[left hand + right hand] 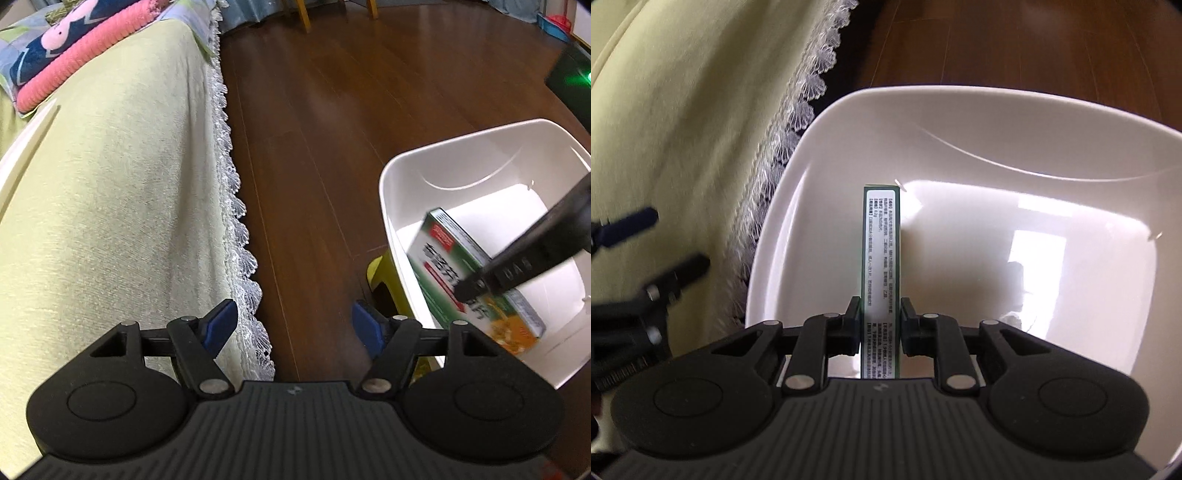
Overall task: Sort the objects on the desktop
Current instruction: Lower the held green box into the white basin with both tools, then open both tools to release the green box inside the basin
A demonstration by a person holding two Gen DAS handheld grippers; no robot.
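The right tongs pinch a flat green and white cardboard box by its thin sides and hold it inside the big white plastic tub (it sits on the dark brown wooden floor). The left tongs are wide apart with nothing in them, beside the pale green cloth with a lace edge.
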